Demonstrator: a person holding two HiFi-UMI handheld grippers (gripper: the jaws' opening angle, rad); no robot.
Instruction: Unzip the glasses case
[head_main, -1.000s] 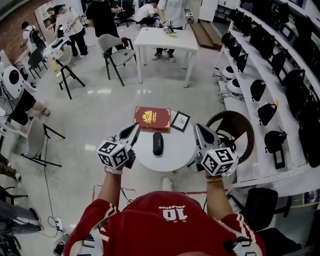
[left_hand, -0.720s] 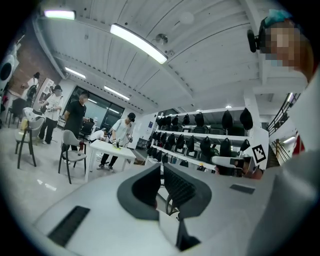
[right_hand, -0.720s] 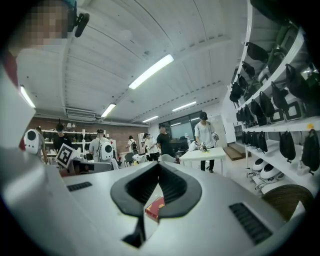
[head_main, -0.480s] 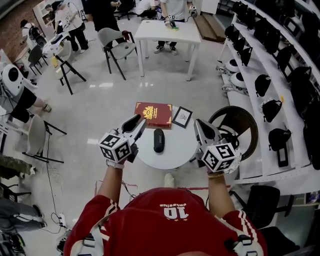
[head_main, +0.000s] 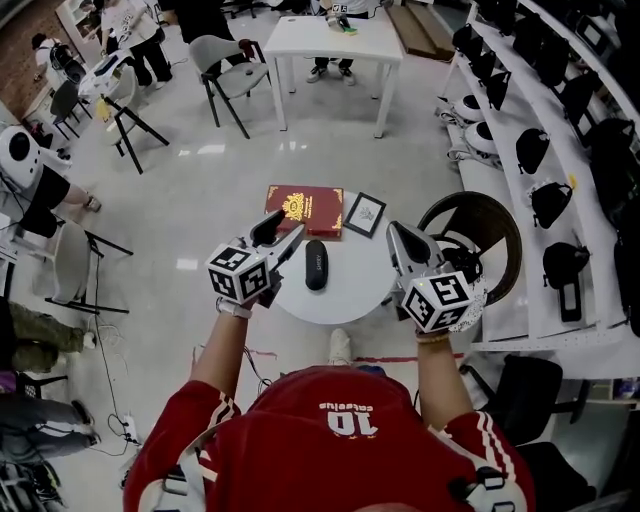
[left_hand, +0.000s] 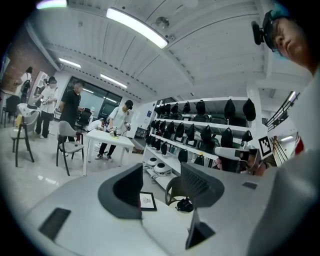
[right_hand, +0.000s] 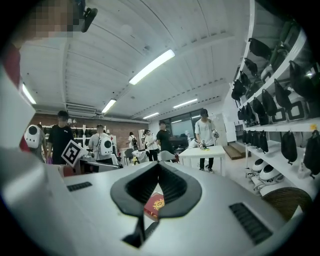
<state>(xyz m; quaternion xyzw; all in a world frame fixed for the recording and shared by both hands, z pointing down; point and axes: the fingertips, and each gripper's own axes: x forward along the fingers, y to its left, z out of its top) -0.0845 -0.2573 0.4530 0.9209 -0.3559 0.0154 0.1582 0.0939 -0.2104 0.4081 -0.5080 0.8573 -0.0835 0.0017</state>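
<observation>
Left gripper (left_hand: 161, 187) jaws: apart and opening, with nothing between the pads. The gap between them frames only the picture (left_hand: 147, 201) and the room beyond it. Right gripper (right_hand: 159, 165) jaws: closed, tips meeting, nothing held. A corner of the book (right_hand: 155, 206) shows through the slot below the tips (the book lies beyond the jaws, not in them).

Task item: the case (head_main: 316, 264) is black and oblong. It lies flat on the round white table (head_main: 330, 302), near the table's middle, with its long axis running away from the person. Neither gripper touches it. In the head view it sits between the 2 grippers, closer to the left one. The state of its zip cannot be read at this size, and the case appears in neither gripper view.

Other items on the table:
1. The red book lies at the far edge, just beyond the case.
2. The small framed picture lies beside the book, on its right, tilted.

Gripper positions in the head view: the left gripper reaches over the table's left edge, its tips near the book's near left corner. The right gripper stands at the table's right edge, pointing away from the person. A dark round chair (head_main: 470, 240) stands just right of the table.
</observation>
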